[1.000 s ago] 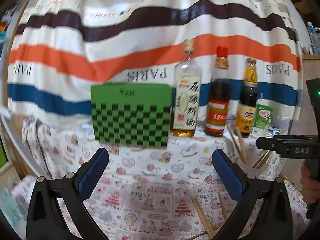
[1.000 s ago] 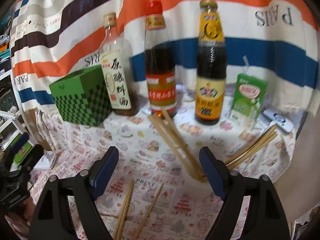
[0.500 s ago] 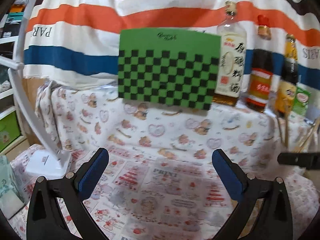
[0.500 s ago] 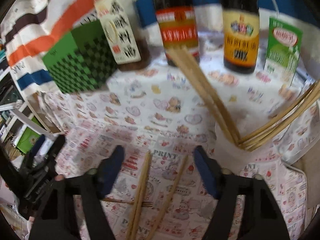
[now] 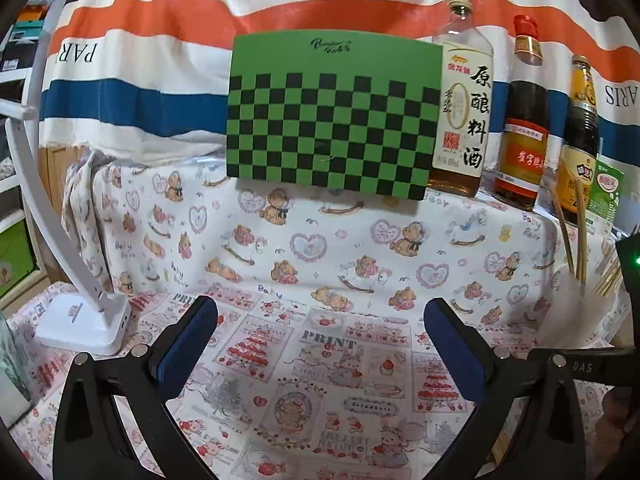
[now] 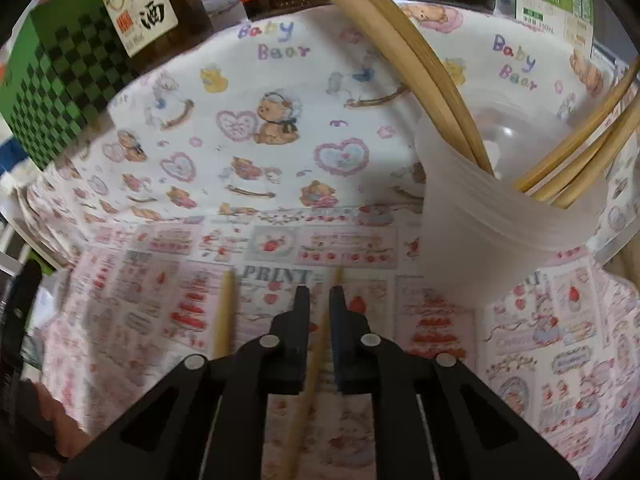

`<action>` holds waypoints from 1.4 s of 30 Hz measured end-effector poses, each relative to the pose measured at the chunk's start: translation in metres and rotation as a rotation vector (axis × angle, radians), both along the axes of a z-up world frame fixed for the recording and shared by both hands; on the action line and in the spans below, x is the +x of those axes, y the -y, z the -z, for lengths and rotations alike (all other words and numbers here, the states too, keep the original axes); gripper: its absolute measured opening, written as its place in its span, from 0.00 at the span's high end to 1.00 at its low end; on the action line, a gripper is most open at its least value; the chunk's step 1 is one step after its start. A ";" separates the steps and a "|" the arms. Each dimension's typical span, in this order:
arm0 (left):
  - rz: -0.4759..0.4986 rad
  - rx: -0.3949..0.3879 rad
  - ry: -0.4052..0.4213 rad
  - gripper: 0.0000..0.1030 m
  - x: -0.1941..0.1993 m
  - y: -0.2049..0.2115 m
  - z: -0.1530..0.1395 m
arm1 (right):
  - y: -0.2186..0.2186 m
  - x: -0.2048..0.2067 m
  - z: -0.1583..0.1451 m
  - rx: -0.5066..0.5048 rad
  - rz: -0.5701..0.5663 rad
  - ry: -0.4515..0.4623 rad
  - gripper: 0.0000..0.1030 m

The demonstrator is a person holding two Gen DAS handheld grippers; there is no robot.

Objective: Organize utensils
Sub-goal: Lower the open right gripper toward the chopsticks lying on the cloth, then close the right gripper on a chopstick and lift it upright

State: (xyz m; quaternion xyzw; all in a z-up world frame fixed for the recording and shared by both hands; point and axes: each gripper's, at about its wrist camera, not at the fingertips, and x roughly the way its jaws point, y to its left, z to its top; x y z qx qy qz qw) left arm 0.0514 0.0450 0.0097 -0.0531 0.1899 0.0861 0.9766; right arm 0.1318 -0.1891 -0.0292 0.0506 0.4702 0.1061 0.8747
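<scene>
Down at the near edge of the table, the right gripper (image 6: 319, 300) has its jaws pressed together on a single chopstick (image 6: 308, 384), which runs back between the fingers and pokes out just past the tips. Just to its left, a second chopstick (image 6: 224, 312) lies flat on the patterned tablecloth (image 6: 280, 152), apart from the gripper. Off to the right and a little farther out stands a cloudy plastic cup (image 6: 492, 236), and it already holds several chopsticks (image 6: 420, 64) leaning out over its rim in two bunches, one to the left, one to the right.

Over on the other side, the left gripper (image 5: 320, 344) hangs above the cloth with its blue pads spread wide, nothing between them. Near its left sits the white base of a desk lamp (image 5: 80, 324). Farther back, a green checkered box (image 5: 332, 120) stands upright on the raised part of the table. Beside it on the right, in a row: a clear bottle (image 5: 464, 108) with a white label, a dark bottle (image 5: 522, 136) with a red cap, another dark bottle (image 5: 580, 140) with a yellow label, and a small green carton (image 5: 606, 196). Behind everything hangs a striped curtain (image 5: 160, 32).
</scene>
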 end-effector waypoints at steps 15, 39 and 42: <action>0.038 0.001 0.103 0.01 -0.023 0.010 -0.021 | 0.003 -0.081 -0.003 -0.026 -0.155 -0.098 0.83; -0.009 0.122 0.123 0.01 -0.031 0.021 -0.032 | -0.012 -0.115 0.006 -0.196 -0.182 0.215 0.94; 0.001 0.142 0.125 0.01 -0.032 0.023 -0.033 | 0.002 -0.117 -0.010 -0.102 -0.139 0.289 0.94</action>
